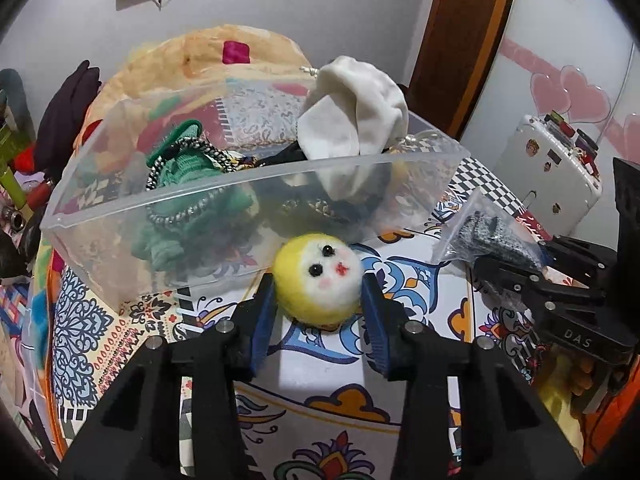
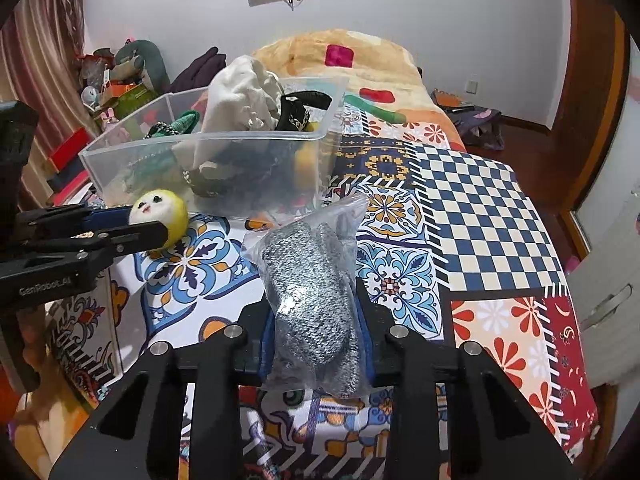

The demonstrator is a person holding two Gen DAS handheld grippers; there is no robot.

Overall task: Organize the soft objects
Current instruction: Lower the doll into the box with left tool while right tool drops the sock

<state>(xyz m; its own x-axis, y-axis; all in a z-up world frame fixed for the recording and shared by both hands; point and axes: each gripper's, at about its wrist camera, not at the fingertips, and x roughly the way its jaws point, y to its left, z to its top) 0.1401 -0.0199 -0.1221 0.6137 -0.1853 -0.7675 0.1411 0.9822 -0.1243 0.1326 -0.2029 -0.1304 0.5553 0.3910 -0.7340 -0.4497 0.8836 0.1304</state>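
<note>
My left gripper is shut on a yellow and white felt doll head and holds it just in front of the clear plastic bin. The doll head also shows in the right wrist view. My right gripper is shut on a clear bag of grey knit fabric, to the right of the bin. The bag also shows in the left wrist view. In the bin lie a white cloth, a green knit item and dark fabric.
Everything stands on a bed with a patterned patchwork cover. A peach blanket is piled behind the bin. Cluttered toys and boxes stand to the left. A white suitcase and a wardrobe stand to the right.
</note>
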